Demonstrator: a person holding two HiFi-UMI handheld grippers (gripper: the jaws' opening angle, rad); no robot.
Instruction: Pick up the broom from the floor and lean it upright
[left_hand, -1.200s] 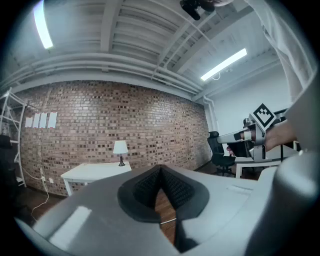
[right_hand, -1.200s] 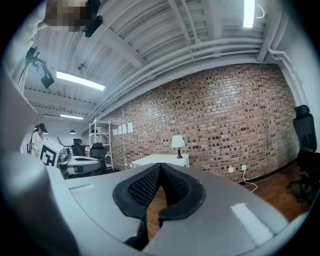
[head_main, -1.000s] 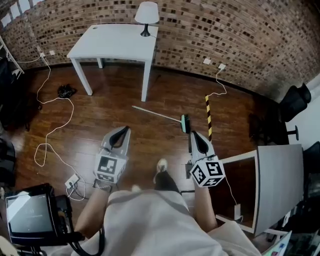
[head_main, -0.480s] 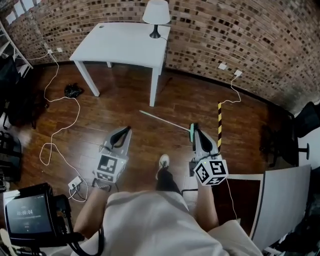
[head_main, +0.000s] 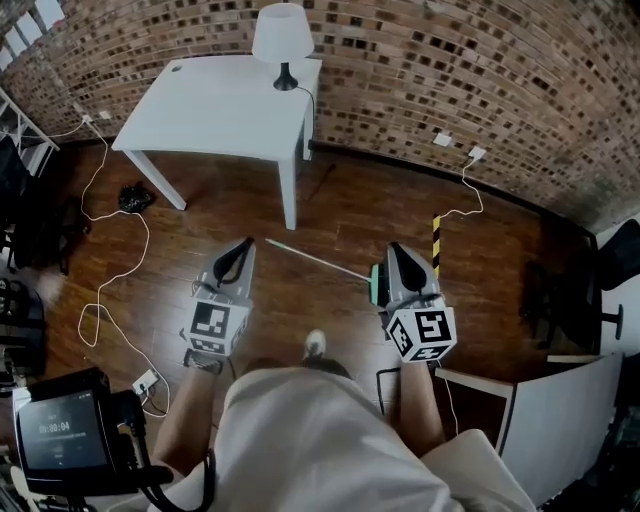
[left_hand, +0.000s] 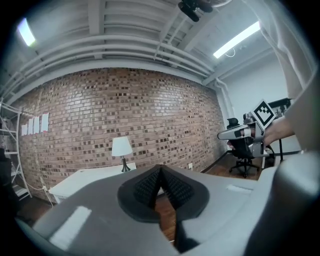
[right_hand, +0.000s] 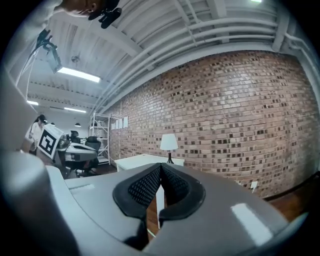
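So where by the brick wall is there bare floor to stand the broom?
Bare floor runs along the brick wall between the white table and the wall socket, beyond the broom. Left of the table is crowded with white cable; far right, an office chair.

Broom head (head_main: 372, 285) partly hidden behind right tool (head_main: 398, 254)

Open wooden floor (head_main: 340, 205) surrounded the broom (head_main: 318, 261). The white table (head_main: 215, 105) stood far left near its handle, a striped post (head_main: 436, 243) right, and a cable (head_main: 147, 228) trailed left.
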